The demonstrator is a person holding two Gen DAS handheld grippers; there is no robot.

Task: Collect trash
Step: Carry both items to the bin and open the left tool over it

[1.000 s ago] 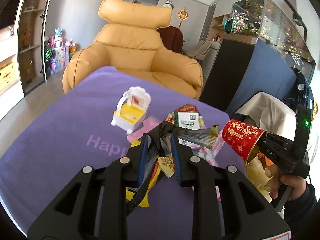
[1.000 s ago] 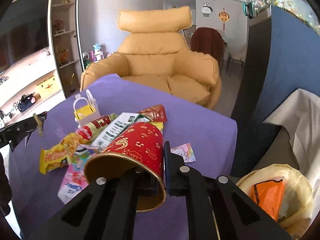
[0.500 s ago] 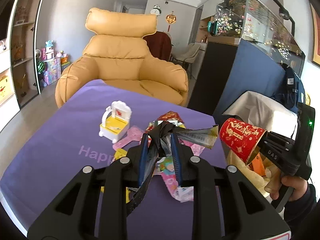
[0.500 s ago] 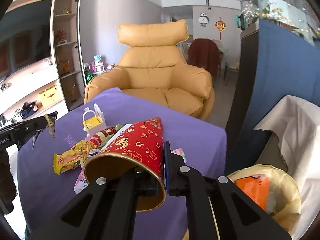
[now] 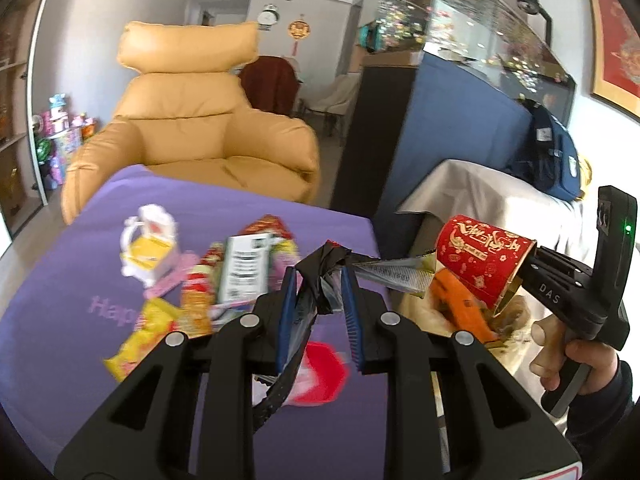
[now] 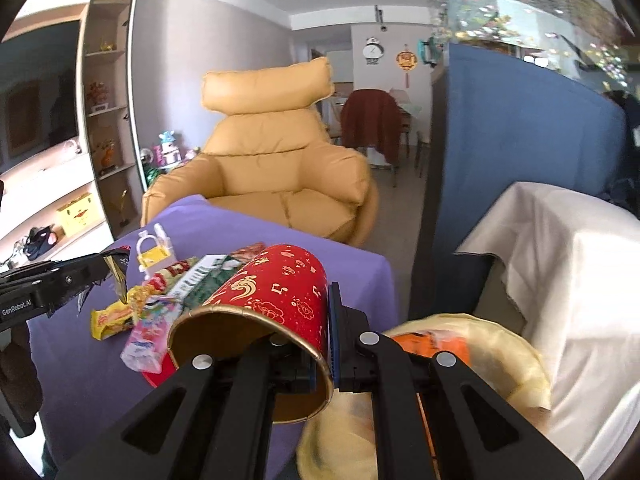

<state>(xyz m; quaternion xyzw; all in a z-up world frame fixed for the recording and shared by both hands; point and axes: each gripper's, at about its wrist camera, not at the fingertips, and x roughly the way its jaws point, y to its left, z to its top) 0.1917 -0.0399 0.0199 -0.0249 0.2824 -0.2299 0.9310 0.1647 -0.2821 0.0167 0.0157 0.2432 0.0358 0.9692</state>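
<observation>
My left gripper (image 5: 318, 280) is shut on a crumpled black and silver wrapper (image 5: 328, 258), held above the purple table (image 5: 100, 240); it also shows at the left of the right wrist view (image 6: 114, 270). My right gripper (image 6: 324, 336) is shut on the rim of a red paper cup (image 6: 276, 292) with gold print, lying on its side. From the left wrist view the cup (image 5: 480, 258) hangs over a yellowish trash bag (image 5: 418, 312) holding an orange packet (image 5: 460, 304). The bag (image 6: 508, 344) sits just right of the table. Several snack wrappers (image 5: 240, 268) lie on the table.
A white and yellow toy chair (image 5: 150, 246) stands by the wrappers. Behind the table is a tan armchair (image 5: 192, 132). A blue partition (image 6: 520, 140) topped by a fish tank and white-draped furniture (image 6: 568, 248) close off the right. Shelves (image 6: 100, 120) line the left wall.
Both grippers have moved right and a little up, each keeping its hold. The cup has gone from over the table edge to above the bag, and the bag shows larger.
</observation>
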